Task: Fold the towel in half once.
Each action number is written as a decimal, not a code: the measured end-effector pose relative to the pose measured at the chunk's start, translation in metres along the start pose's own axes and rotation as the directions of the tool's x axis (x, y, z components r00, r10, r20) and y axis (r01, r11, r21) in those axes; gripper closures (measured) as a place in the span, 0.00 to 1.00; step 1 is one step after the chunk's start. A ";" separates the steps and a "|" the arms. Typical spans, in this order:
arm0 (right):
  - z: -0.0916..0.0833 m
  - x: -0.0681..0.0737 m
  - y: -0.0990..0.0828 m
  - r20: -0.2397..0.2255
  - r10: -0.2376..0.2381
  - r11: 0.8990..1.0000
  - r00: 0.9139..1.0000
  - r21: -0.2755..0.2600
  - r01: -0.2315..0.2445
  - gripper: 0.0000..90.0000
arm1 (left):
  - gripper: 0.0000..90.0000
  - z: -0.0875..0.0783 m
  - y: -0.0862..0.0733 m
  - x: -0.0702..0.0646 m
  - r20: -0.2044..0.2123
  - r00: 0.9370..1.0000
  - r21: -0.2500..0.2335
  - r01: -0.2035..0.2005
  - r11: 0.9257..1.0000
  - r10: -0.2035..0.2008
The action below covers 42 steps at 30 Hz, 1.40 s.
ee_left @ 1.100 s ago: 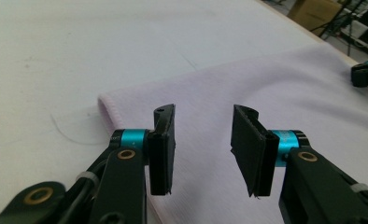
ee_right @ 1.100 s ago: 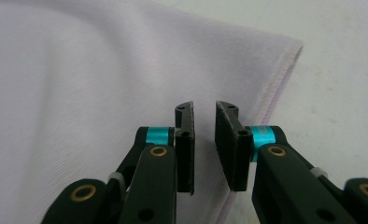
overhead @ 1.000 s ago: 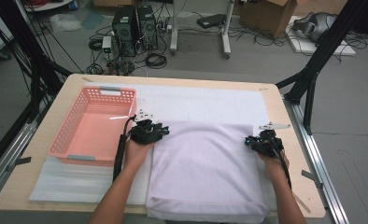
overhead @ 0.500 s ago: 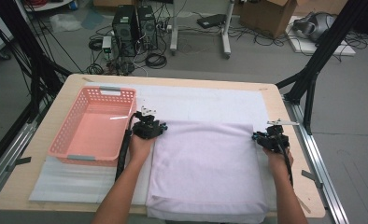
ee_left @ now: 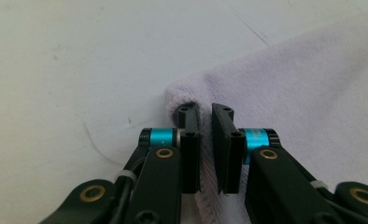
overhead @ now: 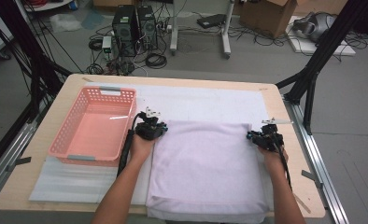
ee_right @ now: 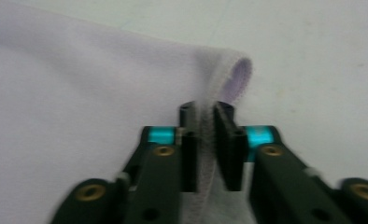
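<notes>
- Two hand-held black two-jaw grippers work at the far corners of a pale lilac folded terry towel (overhead: 205,168) that lies flat on a white sheet (overhead: 205,100) covering the light wooden table (overhead: 285,116).
- At the towel's far left corner sits the left gripper (overhead: 149,128); in the left gripper view (ee_left: 205,112) its jaws have just been closing and now stand nearly together, with the rolled corner of the towel (ee_left: 275,88) caught between the pads.
- At the far right corner sits the right gripper (overhead: 265,138); in the right gripper view (ee_right: 205,112) its jaws have likewise just been closing and are pinched on the towel's doubled edge (ee_right: 79,93), a small loop of cloth rising just past the tips.
- Both forearms come in from the near edge of the table, one along each side of the towel.
- Near the person the towel hangs slightly over the table's front edge, its far edge straight between the two tools.
- Just left of the left gripper stands a salmon-pink plastic lattice basket (overhead: 60,140), beside the towel and not touching it.
</notes>
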State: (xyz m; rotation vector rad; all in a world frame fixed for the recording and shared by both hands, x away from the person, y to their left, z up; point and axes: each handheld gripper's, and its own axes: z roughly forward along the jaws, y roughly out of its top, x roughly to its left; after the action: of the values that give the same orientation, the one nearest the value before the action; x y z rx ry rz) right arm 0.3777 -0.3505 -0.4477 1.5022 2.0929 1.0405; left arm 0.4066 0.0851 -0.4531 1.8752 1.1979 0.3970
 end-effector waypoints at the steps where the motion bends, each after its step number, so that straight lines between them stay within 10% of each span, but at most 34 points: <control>1: 0.000 -0.001 0.000 -0.011 0.029 1.000 1.000 0.002 -0.029 0.95 | 0.92 0.000 0.000 0.001 0.006 1.000 0.000 0.021 1.000 -0.021; 3: -0.001 -0.006 0.000 -0.039 0.071 0.997 0.997 0.007 -0.071 0.96 | 0.93 -0.001 0.000 0.001 0.001 0.999 0.002 0.045 0.999 -0.045; 15: -0.006 -0.009 0.023 0.071 -0.036 0.993 0.997 -0.111 0.043 0.96 | 0.94 -0.003 0.028 0.004 0.002 0.997 -0.159 0.075 0.984 -0.075; 28: 0.018 -0.026 0.058 0.102 -0.003 0.989 0.995 -0.149 0.018 0.96 | 0.94 0.027 0.073 0.027 0.003 0.997 -0.138 0.073 0.988 -0.074; 35: 0.032 -0.027 0.066 0.112 0.023 0.992 0.993 -0.127 -0.009 0.80 | 0.80 0.033 0.066 0.031 0.033 0.993 -0.094 0.118 0.989 -0.115; 42: 0.024 -0.021 0.064 0.063 0.035 0.995 0.997 -0.098 -0.029 0.68 | 0.72 0.020 0.058 0.021 0.096 0.993 -0.113 0.086 0.990 -0.075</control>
State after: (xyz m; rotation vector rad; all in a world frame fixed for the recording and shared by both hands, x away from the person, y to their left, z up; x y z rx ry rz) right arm 0.4428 -0.3510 -0.4186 1.5063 1.9515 1.0743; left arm 0.4633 0.0828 -0.4226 1.7200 1.1602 0.3267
